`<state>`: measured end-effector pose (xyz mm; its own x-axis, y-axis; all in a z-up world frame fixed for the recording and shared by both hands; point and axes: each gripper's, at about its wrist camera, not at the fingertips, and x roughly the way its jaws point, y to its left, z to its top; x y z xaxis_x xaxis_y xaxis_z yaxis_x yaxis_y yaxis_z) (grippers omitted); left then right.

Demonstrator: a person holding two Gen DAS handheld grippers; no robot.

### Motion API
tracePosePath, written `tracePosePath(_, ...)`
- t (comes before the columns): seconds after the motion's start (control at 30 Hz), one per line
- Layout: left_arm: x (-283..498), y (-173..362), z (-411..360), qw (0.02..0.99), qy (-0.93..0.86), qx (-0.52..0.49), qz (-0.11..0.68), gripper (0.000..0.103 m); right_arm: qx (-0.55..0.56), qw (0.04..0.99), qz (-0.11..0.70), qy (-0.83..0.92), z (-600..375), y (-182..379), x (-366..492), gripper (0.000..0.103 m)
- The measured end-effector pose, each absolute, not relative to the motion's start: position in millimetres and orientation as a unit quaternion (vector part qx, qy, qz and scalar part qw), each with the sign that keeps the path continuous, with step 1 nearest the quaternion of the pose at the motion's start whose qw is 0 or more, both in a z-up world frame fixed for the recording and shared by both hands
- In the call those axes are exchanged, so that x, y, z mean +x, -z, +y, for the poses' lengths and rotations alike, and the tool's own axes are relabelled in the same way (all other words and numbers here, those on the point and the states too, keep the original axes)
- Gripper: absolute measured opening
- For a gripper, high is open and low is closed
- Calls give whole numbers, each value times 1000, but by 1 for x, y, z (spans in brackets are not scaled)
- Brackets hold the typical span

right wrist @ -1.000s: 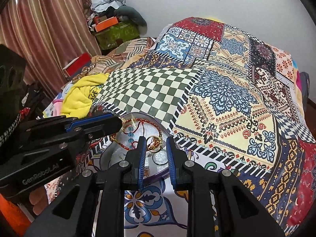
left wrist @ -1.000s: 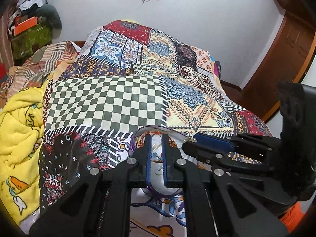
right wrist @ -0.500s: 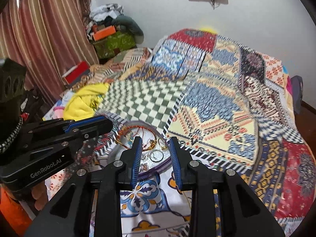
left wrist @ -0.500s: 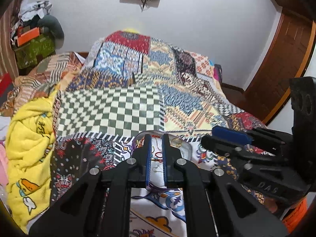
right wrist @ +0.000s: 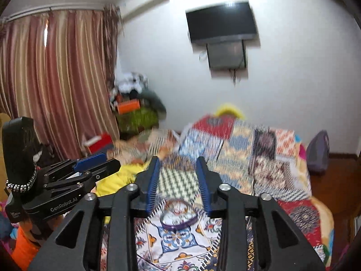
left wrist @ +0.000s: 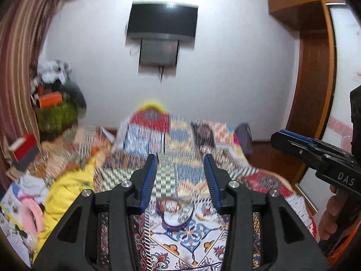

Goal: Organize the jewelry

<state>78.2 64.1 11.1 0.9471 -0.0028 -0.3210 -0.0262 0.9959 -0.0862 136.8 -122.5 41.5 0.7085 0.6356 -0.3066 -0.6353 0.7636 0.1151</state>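
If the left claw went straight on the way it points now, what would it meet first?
Probably the patchwork bedspread. The left claw, its jaws opening and empty, aims over the round purple-rimmed jewelry dish at the checkered patch beyond. Blur and fisheye leave depth uncertain.

We see a wall-mounted TV [right wrist: 222, 20], striped curtains [right wrist: 56, 79], a patchwork bedspread [right wrist: 259, 153], and a yellow blanket [left wrist: 67, 189].
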Motion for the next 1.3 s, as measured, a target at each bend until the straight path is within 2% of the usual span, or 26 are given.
tracePosePath(0.13, 41, -37, 53, 993, -10, -34, 114, 48, 14, 935, 117, -334, -134, -59, 105, 41)
tracePosePath(0.23, 18, -49, 49, 996, -16, -38, 85, 57, 22, 939, 99, -329, -140, -65, 88, 45)
tracePosePath(0.3, 6, -53, 48, 996, -25, -40, 70, 76, 24, 943, 90, -318, -142, -66, 81, 62)
tracePosePath(0.37, -4, -55, 46, 997, -36, -37, 56, 88, 23, 949, 84, -304, -142, -64, 76, 76)
tracePosePath(0.4, -8, -55, 44, 997, -42, -35, 50, 91, 22, 951, 82, -297, -141, -62, 76, 81)
tracePosePath(0.47, -12, -57, 42, 997, -48, -30, 47, 93, 19, 953, 83, -290, -141, -60, 75, 86)
tracePosePath(1.3, -4, -43, 34, 996, -52, -22, 67, 94, 19, 951, 115, -285, -144, -45, 70, 87)
